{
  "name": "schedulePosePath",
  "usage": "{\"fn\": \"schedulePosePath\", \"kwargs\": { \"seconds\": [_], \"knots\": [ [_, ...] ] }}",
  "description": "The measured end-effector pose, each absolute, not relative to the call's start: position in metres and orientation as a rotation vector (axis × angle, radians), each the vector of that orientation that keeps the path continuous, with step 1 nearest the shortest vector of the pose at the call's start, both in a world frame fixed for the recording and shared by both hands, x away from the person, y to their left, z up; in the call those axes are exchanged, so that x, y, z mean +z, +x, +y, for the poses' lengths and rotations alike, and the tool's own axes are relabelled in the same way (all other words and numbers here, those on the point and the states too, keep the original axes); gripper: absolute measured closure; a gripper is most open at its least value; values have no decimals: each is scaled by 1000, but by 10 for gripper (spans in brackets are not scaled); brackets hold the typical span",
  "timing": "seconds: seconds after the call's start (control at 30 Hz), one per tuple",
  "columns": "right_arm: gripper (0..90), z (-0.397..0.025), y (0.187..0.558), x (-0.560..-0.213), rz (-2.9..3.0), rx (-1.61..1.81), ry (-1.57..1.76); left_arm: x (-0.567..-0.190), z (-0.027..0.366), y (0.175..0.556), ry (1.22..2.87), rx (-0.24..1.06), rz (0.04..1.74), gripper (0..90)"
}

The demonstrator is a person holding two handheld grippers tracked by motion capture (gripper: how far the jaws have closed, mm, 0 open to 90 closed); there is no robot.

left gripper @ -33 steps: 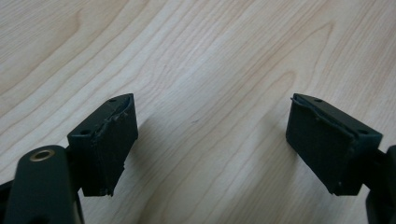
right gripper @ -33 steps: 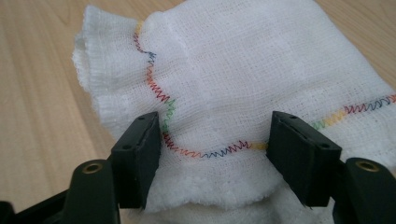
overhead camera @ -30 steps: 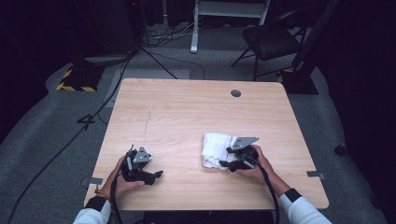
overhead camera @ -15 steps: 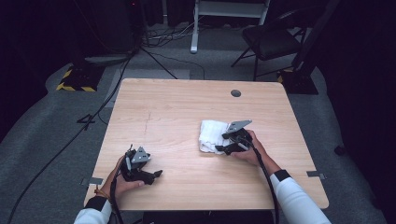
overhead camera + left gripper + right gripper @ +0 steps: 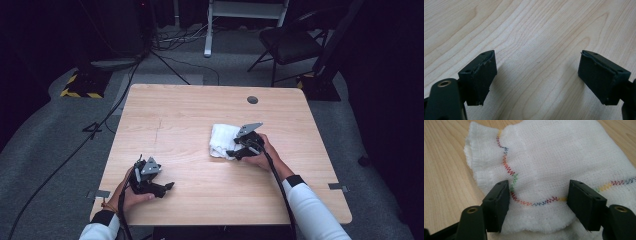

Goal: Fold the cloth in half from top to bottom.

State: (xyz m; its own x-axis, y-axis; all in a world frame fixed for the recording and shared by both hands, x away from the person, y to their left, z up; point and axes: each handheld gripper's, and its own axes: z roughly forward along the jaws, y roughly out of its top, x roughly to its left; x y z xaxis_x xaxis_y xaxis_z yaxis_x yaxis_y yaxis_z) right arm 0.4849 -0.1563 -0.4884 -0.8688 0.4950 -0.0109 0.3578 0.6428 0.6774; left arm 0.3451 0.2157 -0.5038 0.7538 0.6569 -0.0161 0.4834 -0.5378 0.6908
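A folded white gauze cloth with a multicoloured zigzag stitch line (image 5: 222, 140) is lying on the light wooden table (image 5: 200, 115), in the right half of the surface, roughly midway between the far edge and the near edge. The right black 2-jaw gripper (image 5: 235, 151), held in the person's right hand (image 5: 260, 155), is resting against the cloth's right side, nearer the right edge of the table than the cloth itself. In the right gripper view the right gripper (image 5: 539, 205) is standing released, its 2 jaws spread apart with the cloth (image 5: 554, 165) lying between them and a frilled hem bulging up in the gap; the pads are sitting beside the fabric and are not pinching it. The left black 2-jaw gripper (image 5: 167, 186), held in the person's left hand (image 5: 131, 192), is sitting close to the near edge, toward the near left corner, well apart from the cloth. In the left gripper view the left gripper (image 5: 536, 80) is also standing released, its jaws wide apart over bare wood grain (image 5: 536, 37), grasping nothing
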Motion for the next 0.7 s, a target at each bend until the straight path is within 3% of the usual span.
{"fn": "schedulePosePath", "kwargs": {
  "seconds": [0.7],
  "knots": [
    [306,-164,458,-458,2635,899,681,-504,216,345,2247,320,851,159]
  ]
}}
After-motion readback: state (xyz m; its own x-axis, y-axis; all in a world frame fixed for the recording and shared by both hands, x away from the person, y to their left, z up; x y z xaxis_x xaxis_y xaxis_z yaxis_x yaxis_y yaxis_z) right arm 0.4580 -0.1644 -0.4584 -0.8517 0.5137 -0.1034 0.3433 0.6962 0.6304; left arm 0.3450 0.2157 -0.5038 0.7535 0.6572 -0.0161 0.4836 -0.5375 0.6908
